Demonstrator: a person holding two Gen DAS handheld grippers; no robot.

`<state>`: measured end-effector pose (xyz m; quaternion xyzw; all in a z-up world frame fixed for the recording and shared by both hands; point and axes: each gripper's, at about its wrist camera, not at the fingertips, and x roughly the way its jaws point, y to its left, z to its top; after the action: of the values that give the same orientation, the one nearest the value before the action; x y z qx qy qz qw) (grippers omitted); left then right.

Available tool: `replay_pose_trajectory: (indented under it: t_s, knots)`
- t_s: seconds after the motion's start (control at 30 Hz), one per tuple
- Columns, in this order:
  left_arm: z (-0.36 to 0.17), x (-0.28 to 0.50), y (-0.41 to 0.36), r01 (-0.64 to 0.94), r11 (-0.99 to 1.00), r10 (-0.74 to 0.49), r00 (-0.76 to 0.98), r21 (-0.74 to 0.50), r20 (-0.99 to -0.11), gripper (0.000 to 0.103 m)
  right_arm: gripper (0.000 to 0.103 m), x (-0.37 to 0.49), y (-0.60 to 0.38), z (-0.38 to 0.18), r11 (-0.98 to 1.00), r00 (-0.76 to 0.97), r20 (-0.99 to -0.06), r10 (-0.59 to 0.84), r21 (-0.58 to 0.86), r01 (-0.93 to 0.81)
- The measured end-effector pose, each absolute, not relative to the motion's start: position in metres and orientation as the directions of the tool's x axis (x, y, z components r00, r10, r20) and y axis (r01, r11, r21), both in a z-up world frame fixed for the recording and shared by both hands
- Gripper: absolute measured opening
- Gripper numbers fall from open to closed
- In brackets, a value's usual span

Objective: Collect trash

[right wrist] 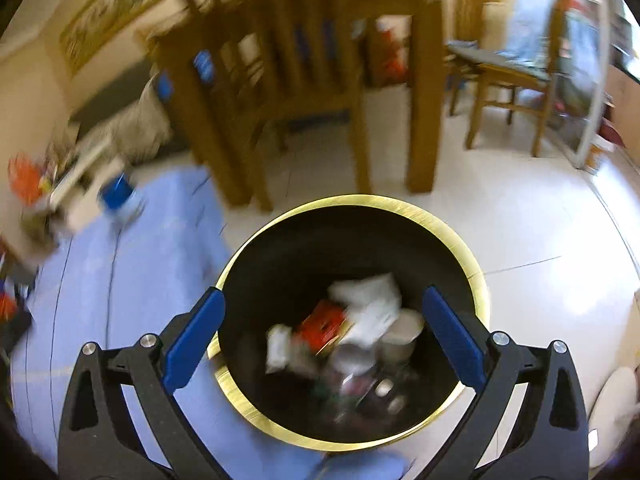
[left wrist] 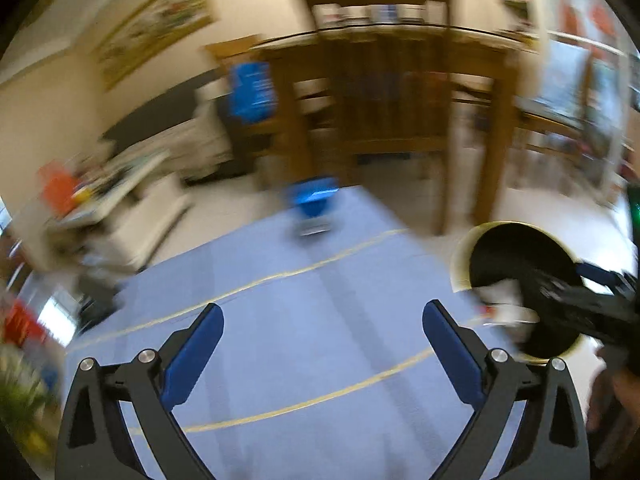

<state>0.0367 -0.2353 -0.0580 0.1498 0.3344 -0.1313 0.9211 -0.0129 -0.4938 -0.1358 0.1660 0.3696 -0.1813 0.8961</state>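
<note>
Directly below the right tongs, spread wide and holding nothing, stood the trash bin, black inside with a gold rim. Its mouth sat between the two blue pads. Inside the bin lay a heap of trash: crumpled white paper, a red packet, a pale cup and darker scraps lower down, too blurred to name. The bin stood on the white tiled floor, touching the edge of a light blue mat.

In the left wrist view the left tongs were also spread wide and empty, over the blue mat with its thin yellow lines. To their right was the same bin, with the right tongs reaching over its opening; white paper showed just beneath them.

Farther along the mat a small blue object sat near the far edge, blurred. Beyond it stood a wooden chair tucked against a wooden bench. A second wooden chair with a grey cushion stood to the right. A framed picture hung on the far wall at left.
</note>
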Motion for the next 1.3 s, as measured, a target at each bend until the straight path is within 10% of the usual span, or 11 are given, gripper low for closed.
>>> replay_pose_trajectory:
  t_s: [0.27, 0.6, 1.3]
  knots:
    - [-0.031, 0.032, -0.098, 0.034, 0.977, 0.110, 0.762, 0.208, -0.638, 0.096, 0.097, 0.036, -0.339, -0.111, 0.975, 0.687, -0.723, 0.070, 0.196, 0.106]
    - [0.024, -0.015, -0.036, -0.049, 0.993, 0.101, 0.809, 0.106, -0.579, 0.096, 0.097, 0.003, -0.240, 0.008, 0.976, 0.825, -0.534, 0.186, 0.198, -0.092]
    - [0.017, -0.023, -0.037, -0.023, 0.996, 0.069, 0.810, 0.085, -0.582, 0.096, 0.097, -0.013, -0.229, -0.009, 0.991, 0.808, -0.580, 0.102, 0.127, -0.035]
